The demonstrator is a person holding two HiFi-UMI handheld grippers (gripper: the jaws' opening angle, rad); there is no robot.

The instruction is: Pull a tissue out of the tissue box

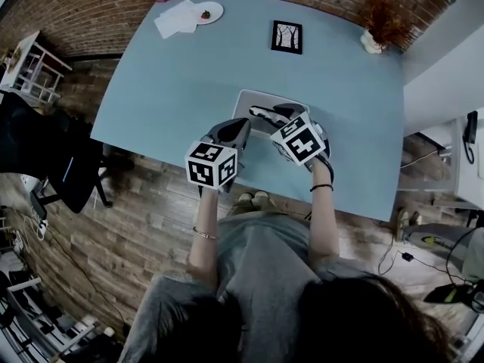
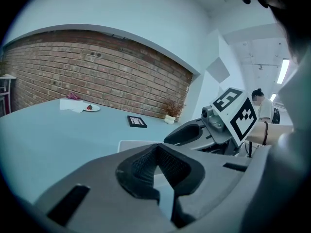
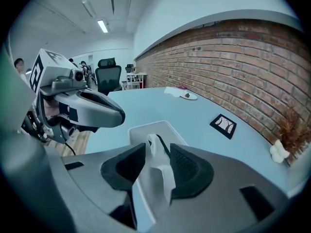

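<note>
A white tissue box [image 1: 253, 100] lies on the blue table [image 1: 174, 89] near its front edge. My right gripper [image 1: 277, 113] hangs over the box. In the right gripper view a white tissue [image 3: 159, 166] sticks up out of the box [image 3: 146, 127] between the jaws of my right gripper [image 3: 157, 148], which stand open with a gap on the left side. My left gripper [image 1: 237, 129] sits just left of the box. Its jaw tips meet, with nothing between them [image 2: 155, 148]. The box [image 2: 133, 144] lies ahead of it.
A small framed picture [image 1: 286, 36] lies beyond the box. At the far left corner are white papers [image 1: 175, 19] and a plate with a strawberry [image 1: 208, 11]. A dried plant in a white vase [image 1: 374, 40] stands at the far right. A black office chair [image 1: 60, 165] is left of the table.
</note>
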